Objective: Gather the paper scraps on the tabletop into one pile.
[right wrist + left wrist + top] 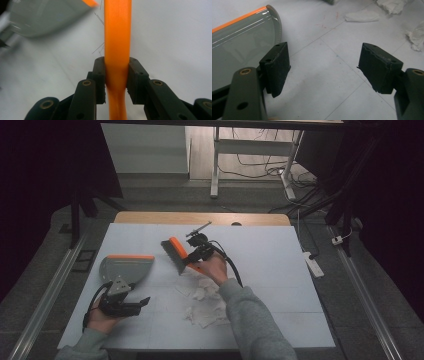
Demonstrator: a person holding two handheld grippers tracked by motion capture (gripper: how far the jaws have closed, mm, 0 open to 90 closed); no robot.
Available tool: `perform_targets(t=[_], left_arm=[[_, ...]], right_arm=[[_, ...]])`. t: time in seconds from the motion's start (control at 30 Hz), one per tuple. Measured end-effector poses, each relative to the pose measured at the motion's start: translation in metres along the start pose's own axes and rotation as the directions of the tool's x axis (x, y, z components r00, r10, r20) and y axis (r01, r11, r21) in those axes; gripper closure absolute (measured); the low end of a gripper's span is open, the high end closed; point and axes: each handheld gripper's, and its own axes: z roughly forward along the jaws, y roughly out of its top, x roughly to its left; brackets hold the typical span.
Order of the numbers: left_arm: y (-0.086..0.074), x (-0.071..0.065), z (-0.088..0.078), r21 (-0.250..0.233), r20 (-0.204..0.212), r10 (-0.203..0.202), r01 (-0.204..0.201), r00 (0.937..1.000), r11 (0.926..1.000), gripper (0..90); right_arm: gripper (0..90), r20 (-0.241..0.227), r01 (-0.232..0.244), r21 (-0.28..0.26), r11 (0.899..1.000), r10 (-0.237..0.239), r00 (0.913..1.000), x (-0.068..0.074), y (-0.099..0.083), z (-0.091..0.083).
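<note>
Right claw (117, 75) clamps the brush handle (117, 37), bristles cropped; left claw (324, 67) gapes, empty.

Your dustpan (126, 268) lies on the table (280, 250) at the left, the brush (175, 254) to its right (well apart), and paper scraps (205, 302) lie nearer you, below the brush.
</note>
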Motion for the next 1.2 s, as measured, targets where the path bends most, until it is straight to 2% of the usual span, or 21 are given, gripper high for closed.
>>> perform_targets(t=[0.13,0.27,0.33,0.43,0.53,0.67,0.83,1.1,1.2], left_arm=[[0.001,-0.001,-0.001,0.001,0.001,0.006,-0.006,1.0,1.0,25.9],[0.001,-0.003,0.0,0.004,0.004,0.011,-0.011,0.9999,0.9999,25.9],[0.002,-0.003,0.001,0.01,0.003,0.013,-0.013,0.9999,0.9999,25.8],[0.002,-0.003,0.001,0.011,0.0,0.011,-0.011,0.9999,0.9999,25.8],[0.002,-0.003,0.001,0.01,-0.001,0.009,-0.009,1.0,0.9999,25.8],[0.001,-0.002,0.0,0.008,-0.003,0.002,-0.002,1.0,1.0,25.8],[0.0,0.0,-0.001,0.002,-0.005,-0.004,0.004,1.0,1.0,25.8],[0.0,0.003,-0.003,-0.005,-0.014,-0.014,0.014,0.9998,0.9999,25.8],[0.0,0.003,-0.003,-0.004,-0.014,-0.013,0.013,0.9998,0.9999,25.8]], right_arm=[[70.5,0.033,-0.046,0.012,0.999,0.045,0.9984,-0.019,-0.023,-0.024],[70.4,0.045,-0.057,-0.015,0.998,0.057,0.9973,-0.029,-0.047,-0.052],[70.4,0.051,-0.029,-0.043,0.999,0.031,0.9982,-0.025,-0.052,-0.066],[70.4,0.032,0.023,-0.092,0.995,-0.02,0.9993,-0.013,-0.053,-0.085],[70.4,0.024,0.075,-0.105,0.992,-0.073,0.997,0.001,-0.049,-0.094],[70.4,0.018,0.124,-0.098,0.987,-0.123,0.9922,0.018,-0.045,-0.091],[70.4,-0.028,0.159,-0.081,0.984,-0.162,0.9865,0.037,-0.044,-0.077],[70.4,-0.106,0.196,-0.035,0.98,-0.199,0.9743,0.061,-0.053,-0.053],[70.4,-0.135,0.187,-0.014,0.982,-0.188,0.9729,0.066,-0.054,-0.039]])
